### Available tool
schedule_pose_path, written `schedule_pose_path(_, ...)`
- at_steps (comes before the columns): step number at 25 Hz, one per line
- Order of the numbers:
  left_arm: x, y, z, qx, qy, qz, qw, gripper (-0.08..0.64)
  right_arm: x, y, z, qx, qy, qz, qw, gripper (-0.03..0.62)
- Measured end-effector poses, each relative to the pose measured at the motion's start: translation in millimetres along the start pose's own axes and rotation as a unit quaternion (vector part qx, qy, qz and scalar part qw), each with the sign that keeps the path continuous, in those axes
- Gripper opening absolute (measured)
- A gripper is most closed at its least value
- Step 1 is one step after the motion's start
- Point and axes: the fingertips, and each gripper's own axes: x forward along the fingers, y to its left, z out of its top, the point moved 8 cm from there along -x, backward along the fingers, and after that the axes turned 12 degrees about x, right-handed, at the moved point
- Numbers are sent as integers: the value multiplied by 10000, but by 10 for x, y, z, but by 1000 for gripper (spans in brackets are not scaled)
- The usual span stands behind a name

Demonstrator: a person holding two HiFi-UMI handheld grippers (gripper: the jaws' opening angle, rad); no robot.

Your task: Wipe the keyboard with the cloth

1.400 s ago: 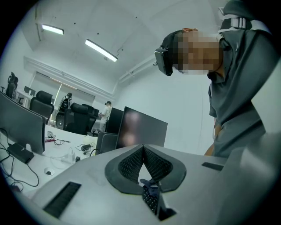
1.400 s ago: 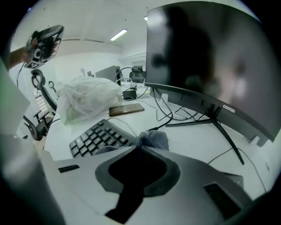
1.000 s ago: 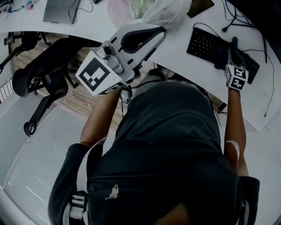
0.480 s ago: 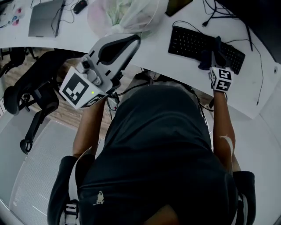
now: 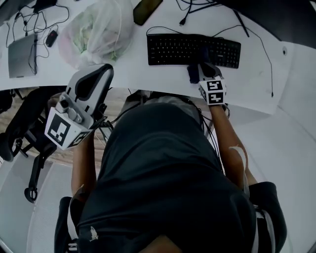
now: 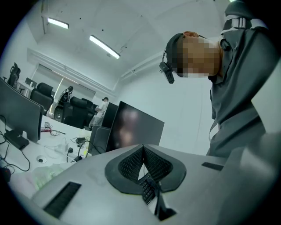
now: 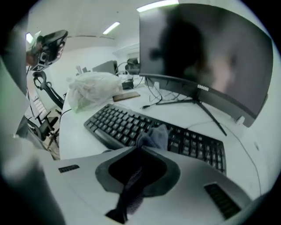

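Observation:
A black keyboard (image 5: 173, 48) (image 7: 115, 123) lies on the white desk (image 5: 256, 74). My right gripper (image 5: 204, 69) (image 7: 141, 148) is shut on a dark grey-blue cloth (image 5: 195, 73) (image 7: 154, 136). The cloth's free end rests on the keys right of the keyboard's middle, at its near edge. My left gripper (image 5: 98, 74) (image 6: 142, 147) is shut with nothing in it. It hangs off the desk's front edge at the left, tilted upward.
A crumpled plastic bag (image 5: 96, 32) (image 7: 94, 94) and a dark phone (image 5: 146, 10) lie left of and behind the keyboard. A monitor (image 7: 206, 48) stands behind it, with cables across the desk. A grey laptop (image 5: 22, 54) sits far left. An office chair (image 5: 19, 133) stands below.
The head camera has swung, so the desk now appears higher and more to the left. The right gripper stays on the keyboard with the cloth. The left gripper has sunk lower and left.

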Motion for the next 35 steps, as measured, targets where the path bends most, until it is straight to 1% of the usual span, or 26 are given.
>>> schedule_pose_path(2,90,-53,-16,-18,17,-88,10000,5,61,-59,341,-186,-512,33,9985,34)
schedule_pose_path(4,209,-124,1,14,25,-198,9998,5,206,-54,667,-521,-786,174,9954,34)
schedule_pose_path(5,271,-164,18,48,26,-252,9997,5,296,-46,751,-727,-752,246,9942,34)
schedule_pose_path(7,387,-248,45,109,37,-352,9993,5,430,-113,720,-988,-536,321,9931,34)
schedule_pose_path(9,475,-317,53,140,67,-424,9990,5,380,-362,552,-868,-476,227,9948,34)
schedule_pose_path(10,503,-340,54,147,85,-439,9989,5,290,-562,463,-757,-460,30,9961,34)
schedule_pose_path(12,530,-372,51,147,107,-411,9990,5,72,-1079,274,-463,-352,-619,9964,34)
schedule_pose_path(14,540,-407,47,126,105,-359,9992,5,-133,-1582,105,-16,-166,-1292,9915,34)
schedule_pose_path(15,550,-425,48,118,103,-347,9993,5,-211,-1748,73,145,-89,-1568,9875,34)
schedule_pose_path(16,567,-439,52,119,102,-346,9993,5,-260,-1821,96,234,-89,-1737,9845,34)
schedule_pose_path(17,594,-451,59,127,101,-353,9992,5,-271,-1791,169,262,-195,-1731,9844,34)
schedule_pose_path(18,630,-462,67,136,99,-366,9992,5,-237,-1661,270,217,-365,-1526,9874,34)
schedule_pose_path(19,671,-473,75,144,98,-384,9991,5,-159,-1453,370,66,-515,-1164,9918,34)
schedule_pose_path(21,756,-505,97,170,109,-437,9988,5,63,-965,484,-553,-544,-350,9964,34)
schedule_pose_path(22,792,-525,110,195,122,-471,9986,5,158,-798,480,-882,-441,-90,9951,34)
schedule_pose_path(23,822,-543,123,223,135,-501,9984,5,216,-746,439,-1077,-337,8,9936,34)
schedule_pose_path(24,843,-556,131,245,145,-519,9982,5,223,-817,378,-1066,-285,-31,9939,34)
schedule_pose_path(25,854,-560,130,255,155,-518,9982,5,182,-985,316,-883,-281,-171,9956,34)
schedule_pose_path(27,847,-542,98,222,178,-459,9985,5,19,-1463,200,-476,-222,-719,9960,34)
schedule_pose_path(29,824,-520,46,132,189,-374,9990,5,-135,-1902,119,-249,-33,-1424,9895,34)
schedule_pose_path(30,820,-514,24,87,186,-347,9992,5,-184,-2028,128,-132,12,-1672,9858,34)
schedule_pose_path(31,828,-514,8,53,178,-339,9993,5,-209,-2047,187,-38,-50,-1745,9846,34)
schedule_pose_path(32,846,-517,-1,32,168,-350,9992,5,-202,-1946,283,-29,-210,-1605,9868,34)
schedule_pose_path(33,873,-523,-3,23,158,-375,9992,5,-154,-1739,390,-146,-395,-1267,9911,34)
schedule_pose_path(34,904,-529,4,24,151,-411,9990,5,-69,-1464,483,-383,-520,-793,9948,34)
schedule_pose_path(35,937,-531,17,37,148,-451,9989,5,35,-1181,544,-682,-542,-295,9958,34)
